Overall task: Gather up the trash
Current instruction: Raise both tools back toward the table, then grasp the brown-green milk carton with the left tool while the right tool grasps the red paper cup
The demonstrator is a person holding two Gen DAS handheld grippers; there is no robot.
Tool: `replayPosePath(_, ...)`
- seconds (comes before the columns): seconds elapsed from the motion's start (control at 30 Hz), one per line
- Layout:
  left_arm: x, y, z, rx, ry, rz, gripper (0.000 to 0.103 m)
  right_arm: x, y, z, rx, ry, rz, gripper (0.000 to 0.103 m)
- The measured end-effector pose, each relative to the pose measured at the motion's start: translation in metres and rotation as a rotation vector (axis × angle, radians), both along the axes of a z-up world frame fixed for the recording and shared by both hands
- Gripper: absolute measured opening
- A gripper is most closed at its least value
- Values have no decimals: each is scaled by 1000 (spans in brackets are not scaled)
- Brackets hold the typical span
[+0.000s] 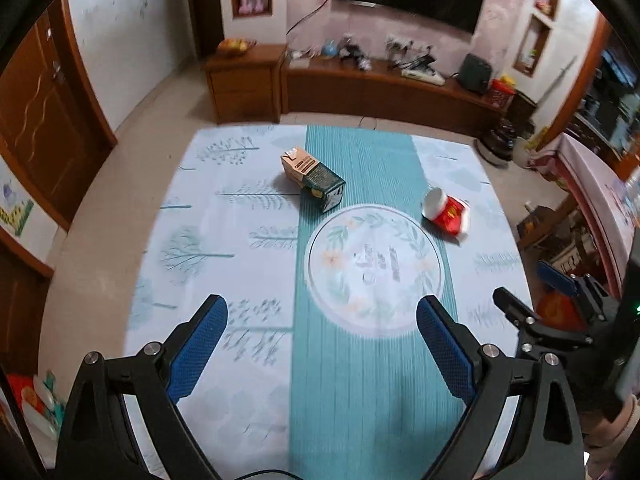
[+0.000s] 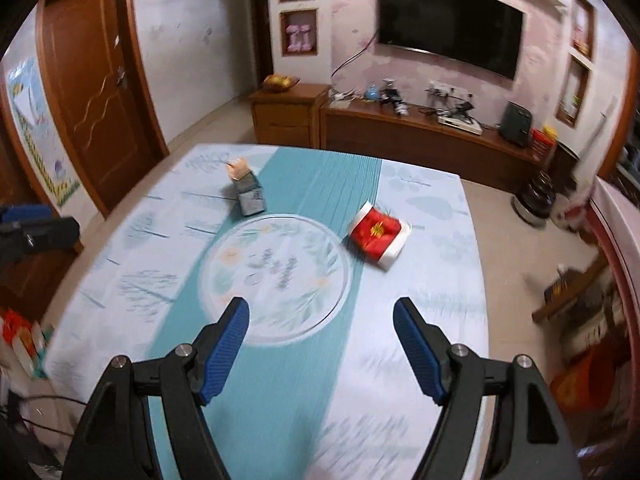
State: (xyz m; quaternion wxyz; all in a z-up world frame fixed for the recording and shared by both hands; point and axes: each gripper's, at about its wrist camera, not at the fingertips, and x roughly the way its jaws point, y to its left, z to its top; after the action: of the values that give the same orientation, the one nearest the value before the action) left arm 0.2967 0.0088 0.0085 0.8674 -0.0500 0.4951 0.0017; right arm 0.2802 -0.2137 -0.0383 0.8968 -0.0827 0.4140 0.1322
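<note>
We hover both grippers, left gripper and right gripper, fingers apart and empty; upper centre, the crushed red cup may roll or squash, the carton may slide.

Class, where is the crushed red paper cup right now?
The crushed red paper cup lies on its side on the tablecloth, just right of the teal centre stripe, beyond the round floral motif.

One carton, one red paper cup, one table, two empty grippers, left gripper, right gripper
</note>
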Motion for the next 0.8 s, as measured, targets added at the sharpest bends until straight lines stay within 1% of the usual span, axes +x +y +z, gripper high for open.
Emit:
replayPosePath(0.13,51,-10,-25,-14,64,52,95,57,-6,-32,-106,3,62,75)
replayPosePath(0.23,84,-12,-42,-15,94,91,95,90,-6,-55,-173,-17,105,75)
replayPosePath(0.33,115,-13,-56,-25,121,122,95,116,-3,-73,-214,-37,150,75)
replayPosePath(0.53,162,-6,-78,-38,168,181,95,138,11,-98,-260,-58,247,75)
replayPosePath(0.67,183,3,-90,-62,191,228,95,145,16,-109,-291,-64,286,75)
replayPosePath(0.8,201,9,-103,-75,207,262,95,157,15,-117,-311,-58,299,75)
